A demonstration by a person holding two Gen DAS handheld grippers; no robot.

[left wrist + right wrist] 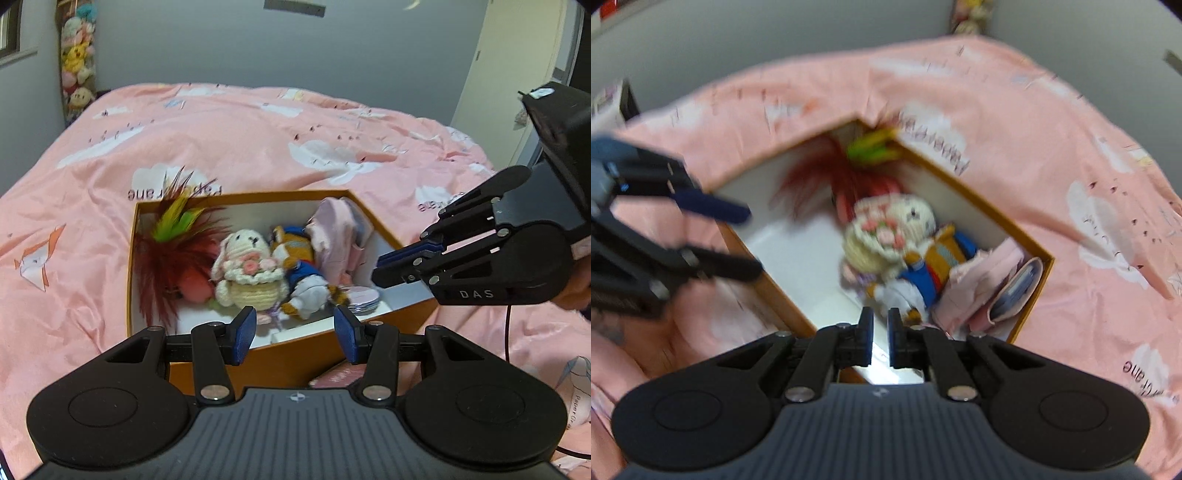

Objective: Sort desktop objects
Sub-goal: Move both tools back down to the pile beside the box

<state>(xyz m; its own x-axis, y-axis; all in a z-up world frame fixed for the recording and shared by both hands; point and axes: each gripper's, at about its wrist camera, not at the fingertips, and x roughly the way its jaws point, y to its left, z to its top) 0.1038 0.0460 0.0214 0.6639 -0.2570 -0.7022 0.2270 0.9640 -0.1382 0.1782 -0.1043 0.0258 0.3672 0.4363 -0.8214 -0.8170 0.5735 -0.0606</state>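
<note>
Two hand-held grippers hover over an orange box (295, 354) on the bed. The left hand-held gripper (295, 334) is spread wide and empty. The right hand-held gripper (880, 338) is nearly clenched, grasping nothing.

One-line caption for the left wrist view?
Open left hand-held gripper above orange box of plush toys on a pink bed.
</note>
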